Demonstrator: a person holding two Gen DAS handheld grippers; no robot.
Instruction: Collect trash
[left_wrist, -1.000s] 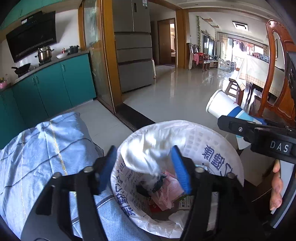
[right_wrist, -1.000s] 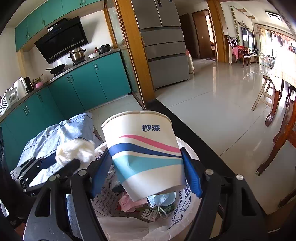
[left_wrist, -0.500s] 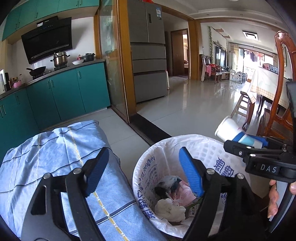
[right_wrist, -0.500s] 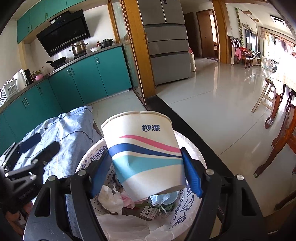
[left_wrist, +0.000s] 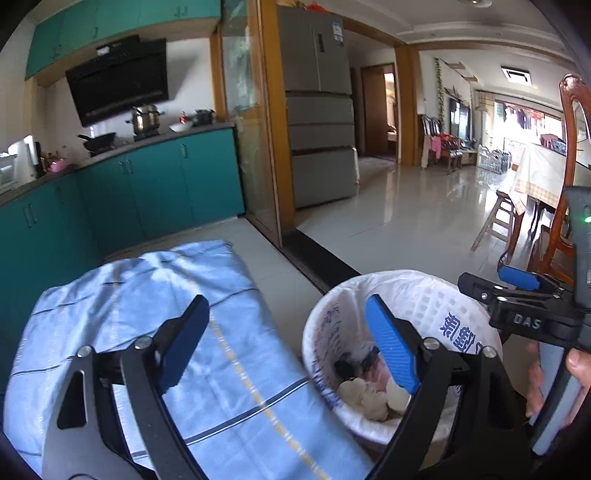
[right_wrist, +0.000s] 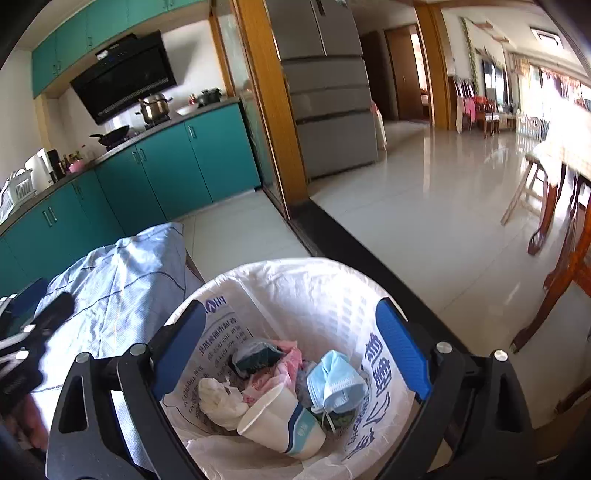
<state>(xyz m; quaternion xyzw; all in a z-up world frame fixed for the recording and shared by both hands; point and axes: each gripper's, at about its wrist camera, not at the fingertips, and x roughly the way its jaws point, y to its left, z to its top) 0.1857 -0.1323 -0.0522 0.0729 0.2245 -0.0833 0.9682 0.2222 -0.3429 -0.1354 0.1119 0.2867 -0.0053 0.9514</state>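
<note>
A round bin lined with a white printed bag (right_wrist: 314, 295) sits on the floor below both grippers; it also shows in the left wrist view (left_wrist: 417, 295). Inside lie a paper cup (right_wrist: 280, 421) on its side, a crumpled white tissue (right_wrist: 218, 400), a blue face mask (right_wrist: 334, 384) and pink wrappers. My right gripper (right_wrist: 291, 354) is open and empty directly above the bin. My left gripper (left_wrist: 291, 347) is open and empty, over the bin's left rim and the blue cloth.
A table covered with a light blue striped cloth (left_wrist: 147, 325) stands left of the bin. Teal kitchen cabinets (left_wrist: 147, 192) line the far left. A wooden chair (left_wrist: 569, 221) and a dining table stand at the right. Glossy tiled floor (right_wrist: 424, 206) stretches ahead.
My left gripper opened and dropped the white tissue into the bin. My right gripper opened and the paper cup fell into the bin. Both grippers have risen slightly.
</note>
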